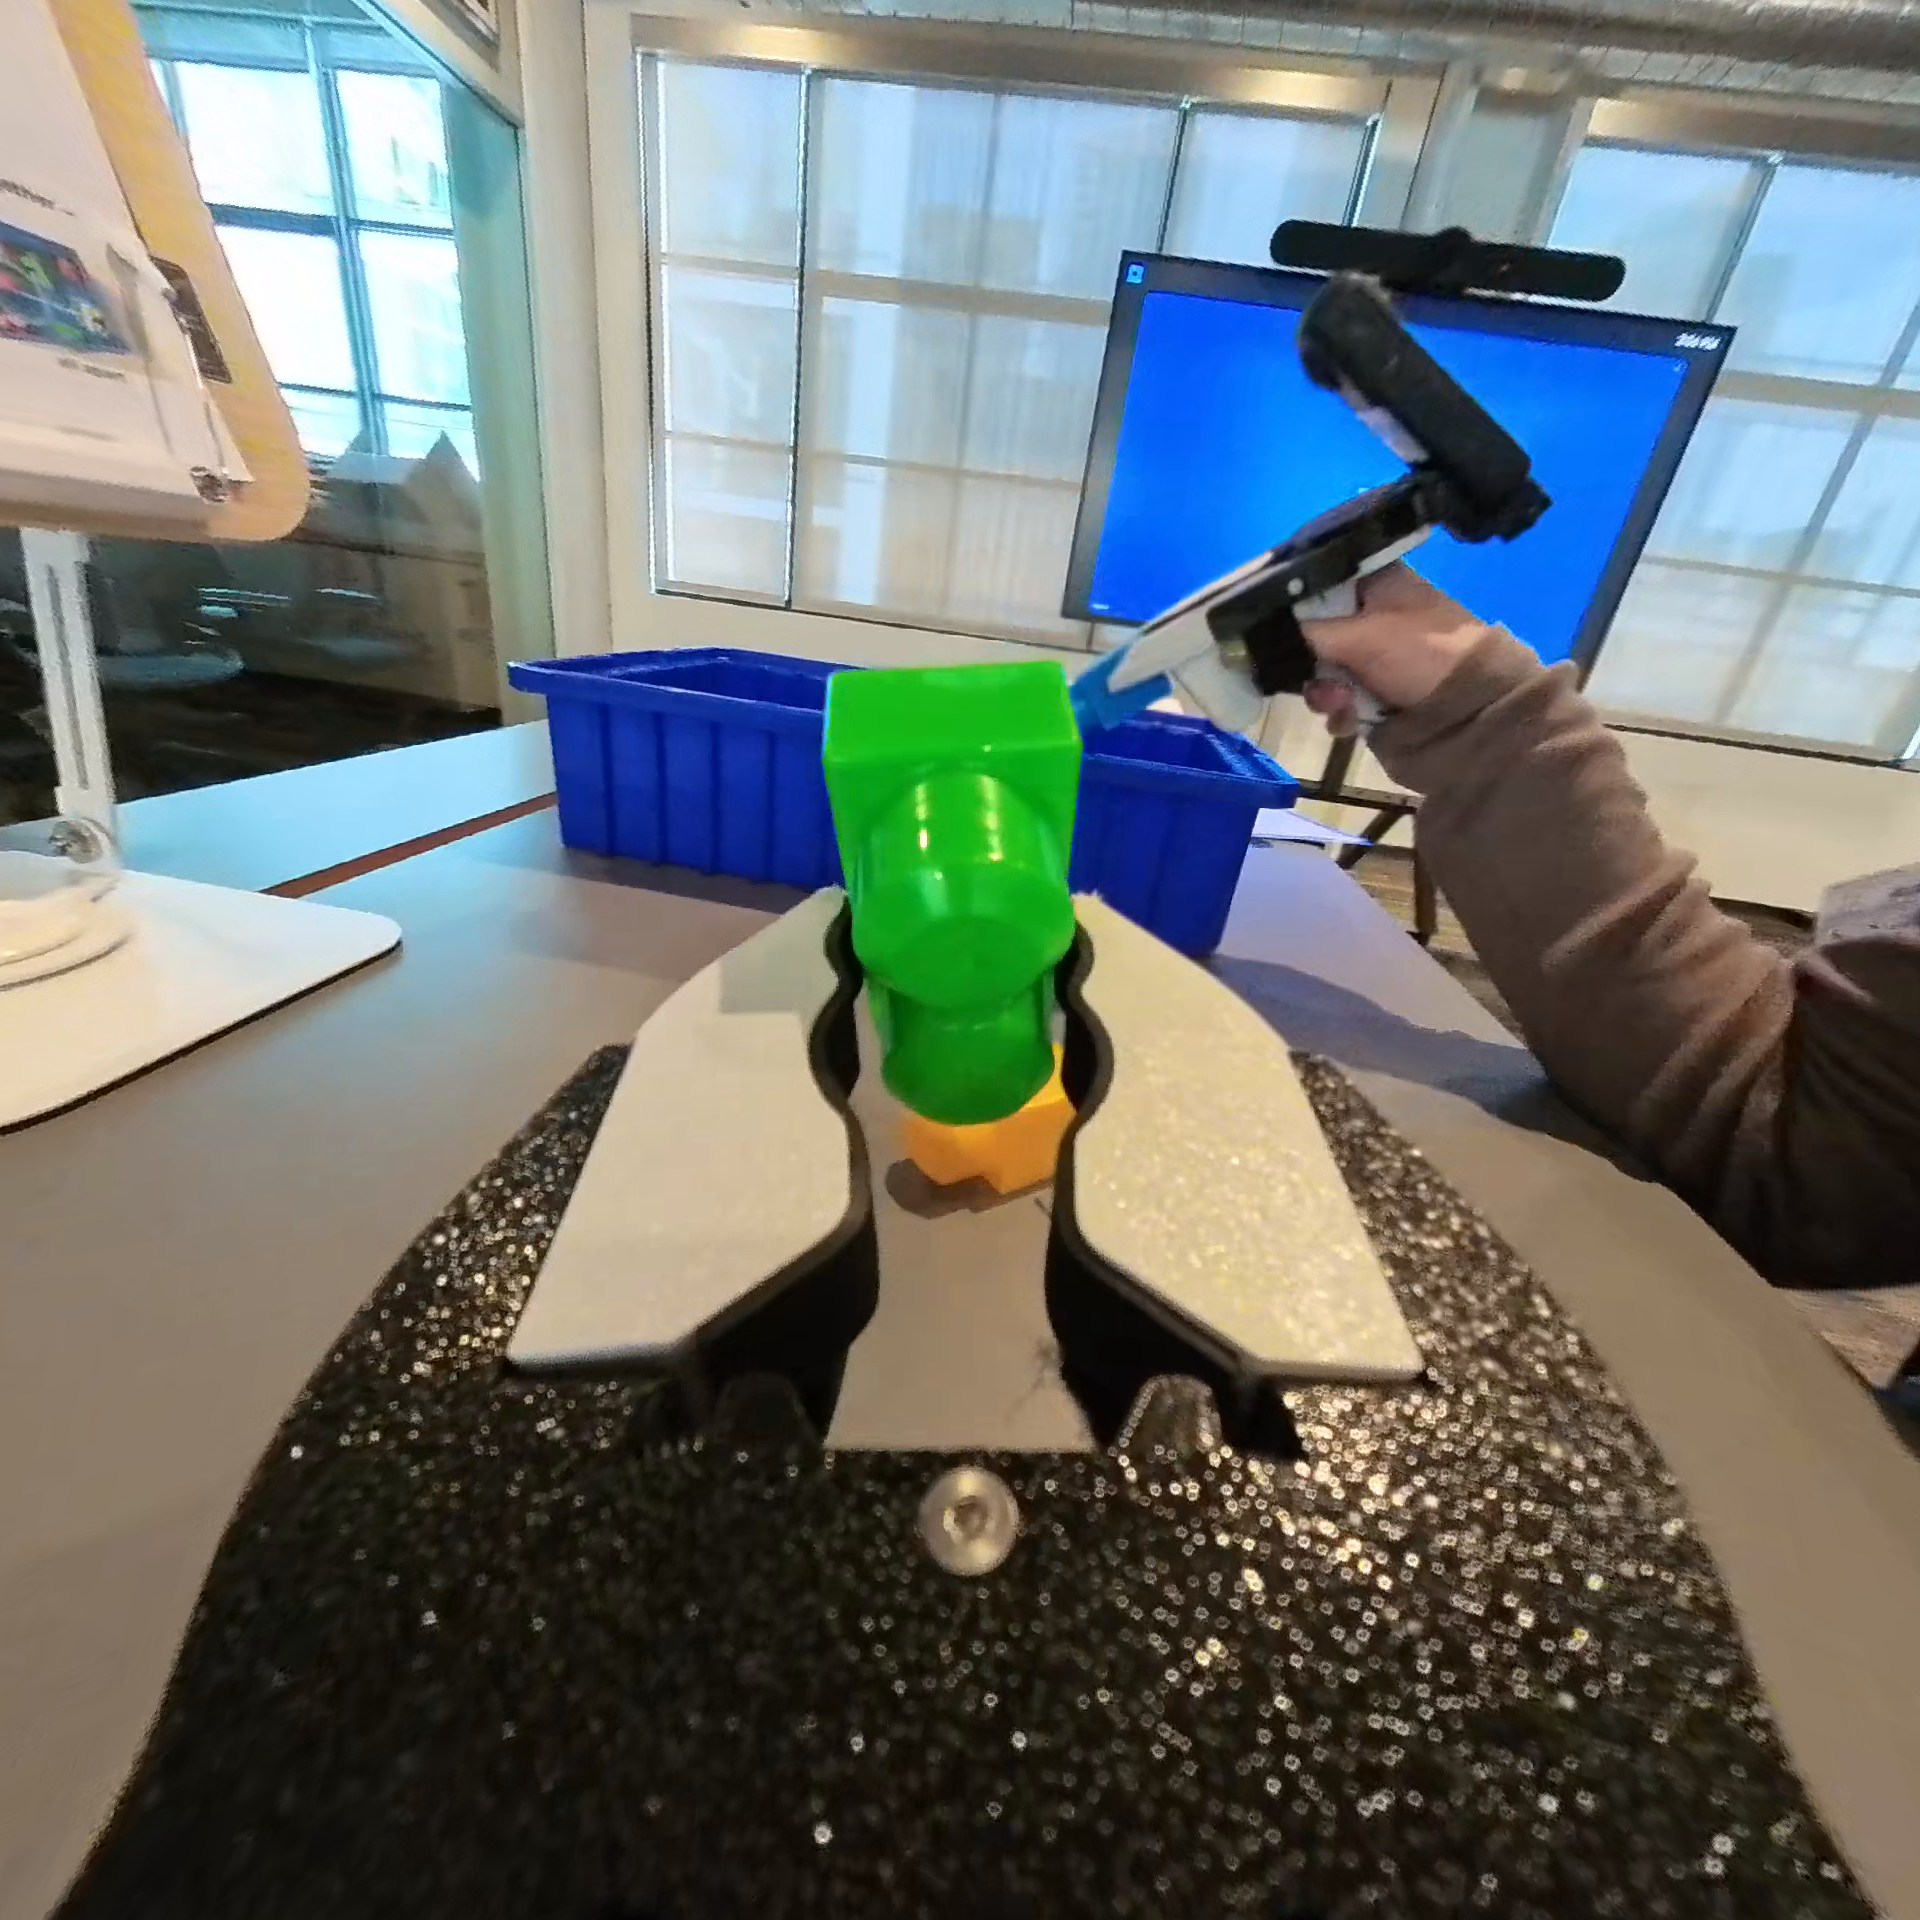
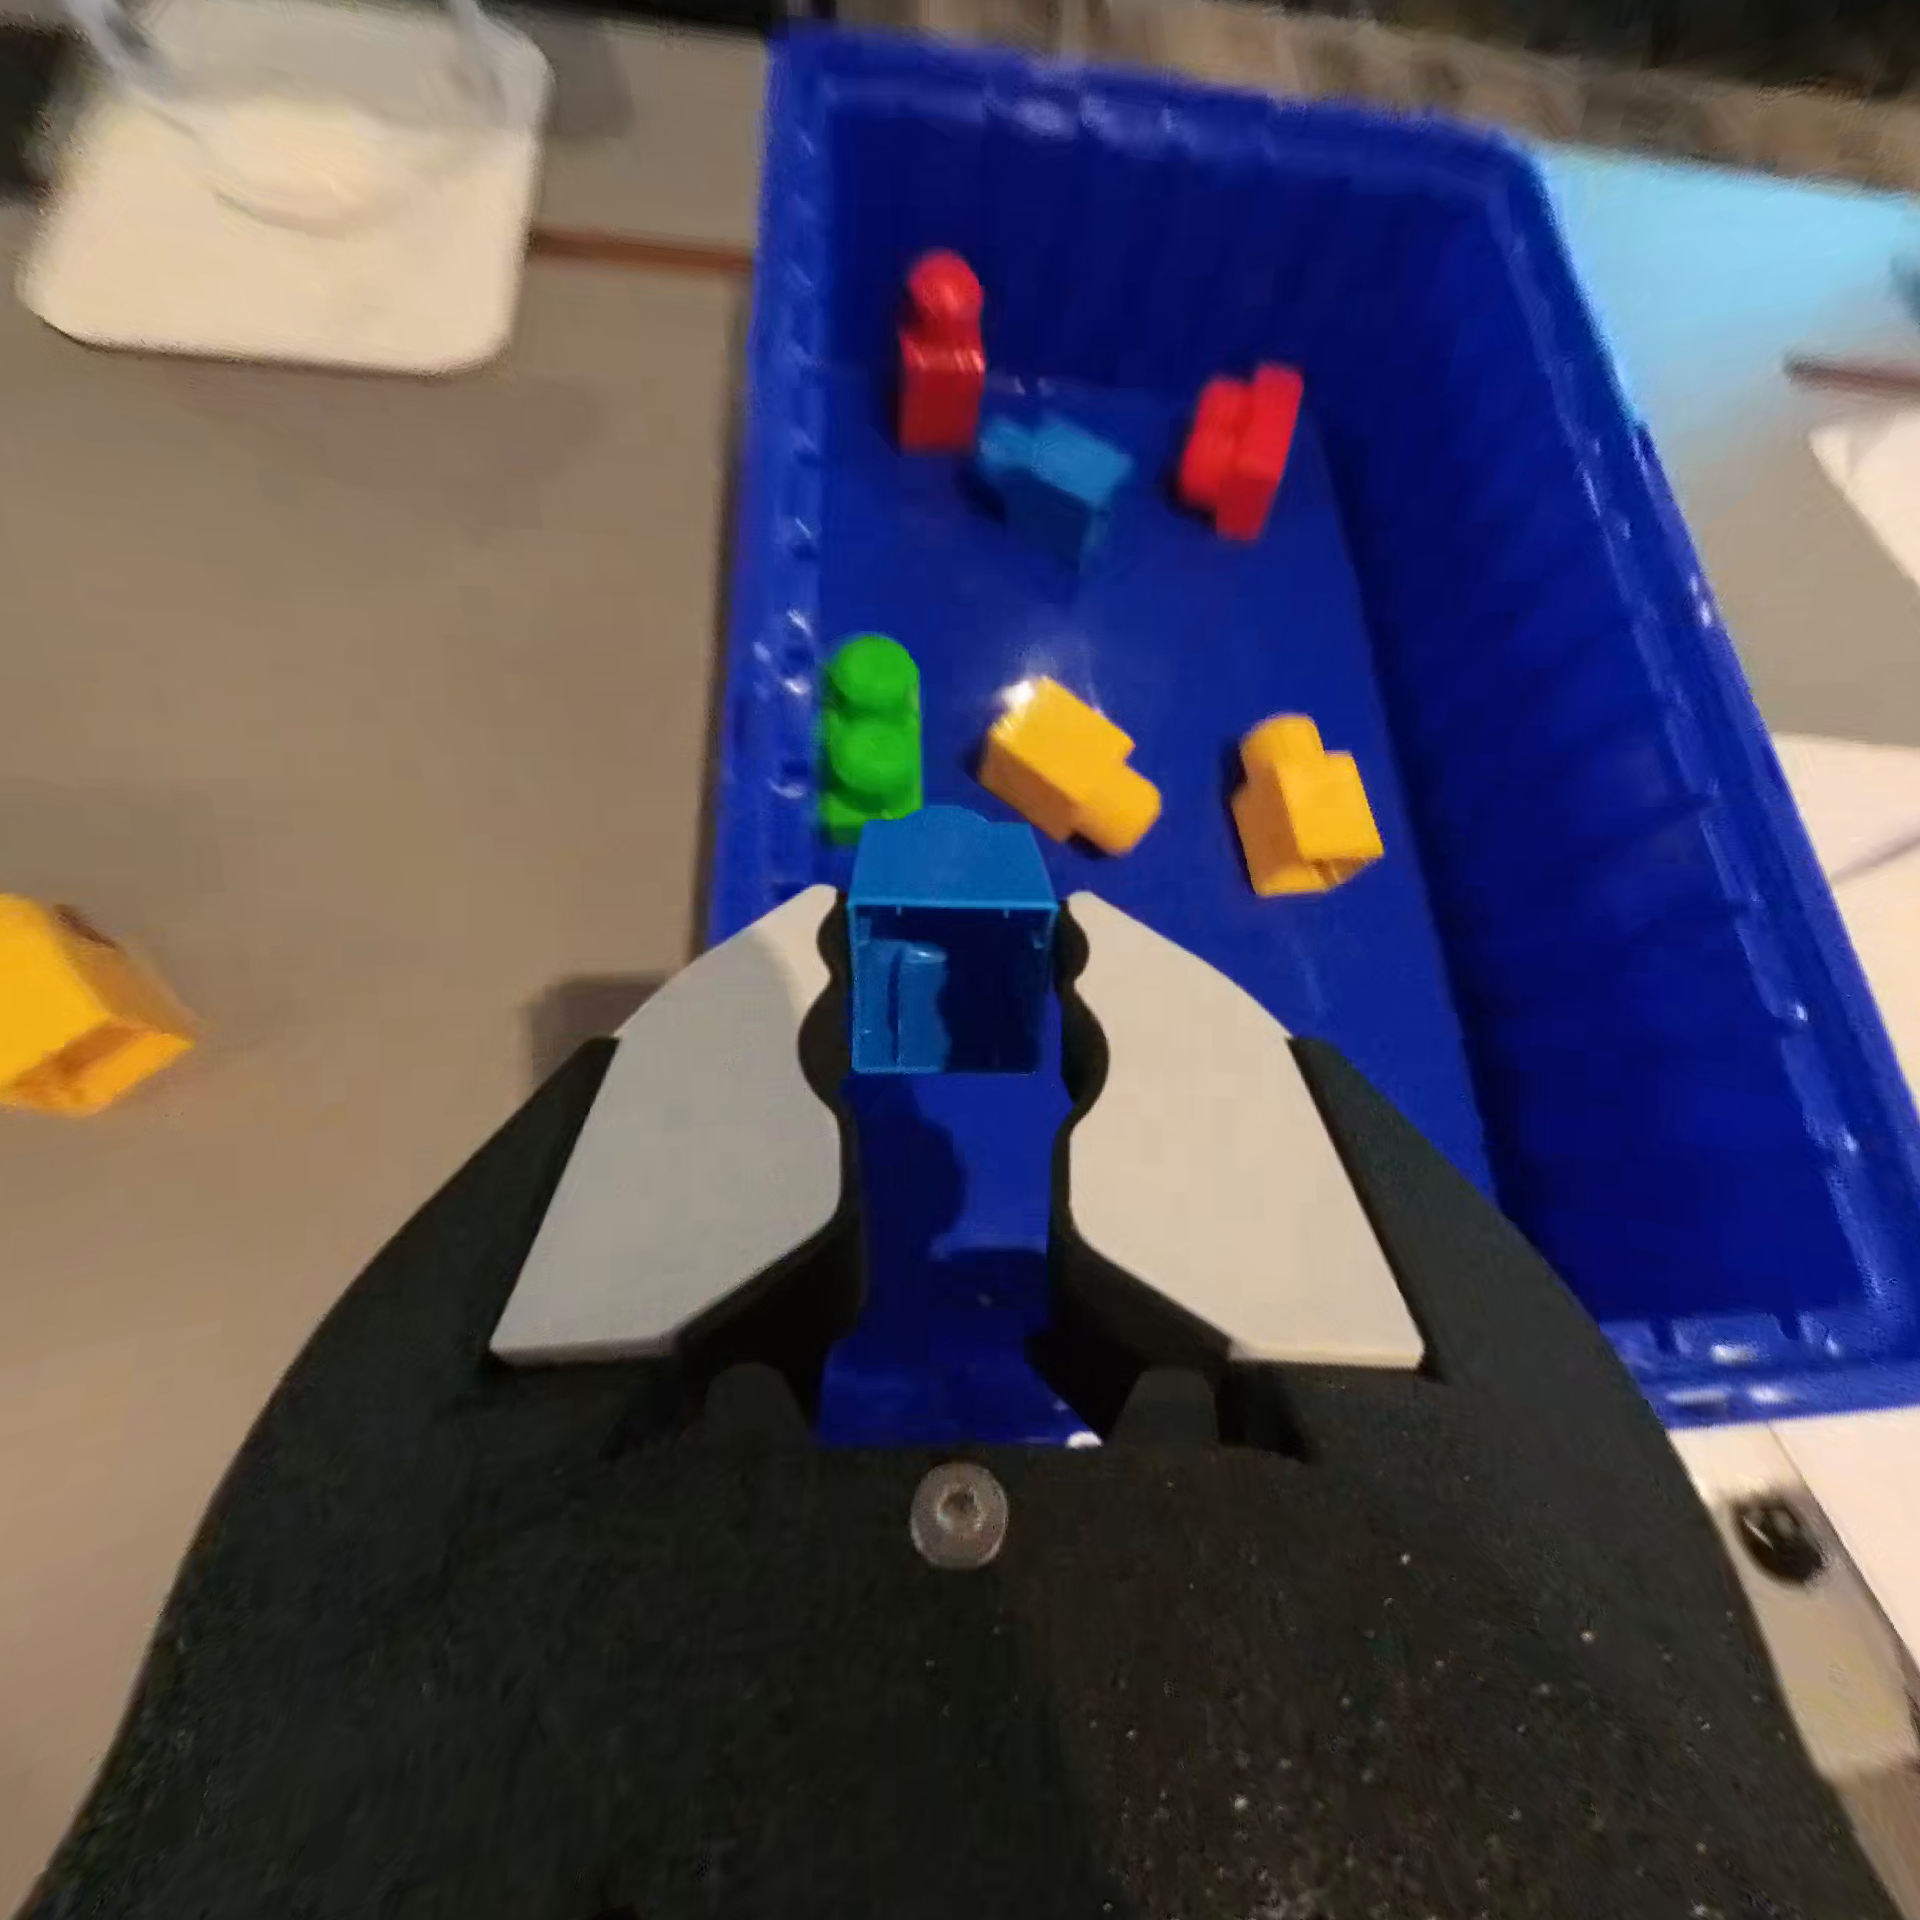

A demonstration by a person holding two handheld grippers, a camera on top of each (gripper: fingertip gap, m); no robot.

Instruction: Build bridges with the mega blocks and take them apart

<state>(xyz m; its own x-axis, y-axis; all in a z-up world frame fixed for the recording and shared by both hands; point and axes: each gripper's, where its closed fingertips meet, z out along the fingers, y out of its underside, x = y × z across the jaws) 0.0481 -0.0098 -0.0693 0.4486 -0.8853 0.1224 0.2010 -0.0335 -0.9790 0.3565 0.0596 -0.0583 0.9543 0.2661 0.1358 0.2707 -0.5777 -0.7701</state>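
My left gripper (image 1: 961, 940) is shut on a green block (image 1: 951, 821), held tilted with its studs toward the camera, just above a yellow block (image 1: 987, 1138) on the grey table (image 1: 436, 1039). My right gripper (image 2: 945, 935) is shut on a blue block (image 2: 948, 956), its hollow underside toward the camera, above the near end of the blue bin (image 2: 1610, 727). In the left wrist view the right gripper (image 1: 1117, 681) hangs over the bin (image 1: 675, 769), held by a hand. The bin holds two red blocks (image 2: 940, 353), a blue one (image 2: 1049, 483), a green one (image 2: 871, 732) and two yellow ones (image 2: 1070, 764).
A yellow block (image 2: 73, 1013) lies on the table left of the bin. A white stand base (image 1: 177, 977) sits at the left, with a board of papers (image 1: 114, 291) above it. A blue screen (image 1: 1382, 468) stands behind. A sleeved arm (image 1: 1662, 935) reaches in from the right. Left tips to right tips: about 30 centimeters.
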